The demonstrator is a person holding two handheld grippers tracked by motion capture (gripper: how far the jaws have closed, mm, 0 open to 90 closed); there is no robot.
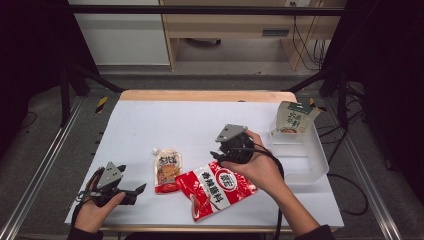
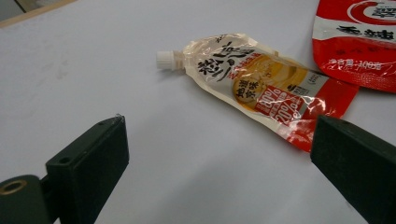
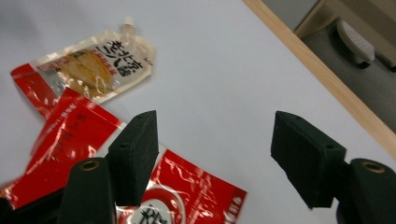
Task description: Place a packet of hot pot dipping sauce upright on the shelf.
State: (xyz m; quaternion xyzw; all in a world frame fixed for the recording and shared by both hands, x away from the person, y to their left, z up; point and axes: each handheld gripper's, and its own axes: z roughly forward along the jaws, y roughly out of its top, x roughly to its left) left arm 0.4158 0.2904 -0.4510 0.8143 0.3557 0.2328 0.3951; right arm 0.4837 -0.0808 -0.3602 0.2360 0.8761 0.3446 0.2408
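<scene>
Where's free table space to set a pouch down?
Free: far-left table, beyond the spout pouch, and the near-right strip beside the bin. Crowded: near centre, where the red bag overlaps that pouch under the right gripper.

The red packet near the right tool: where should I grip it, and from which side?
Grip the red packet at its far right corner, under the right tool, coming from above. It lies flat, so only an edge fits between the open jaws. That corner is clear of the spout pouch, which its left end touches or overlaps.

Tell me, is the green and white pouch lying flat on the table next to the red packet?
No, the green and white pouch stands at the far end of the clear bin.
</scene>
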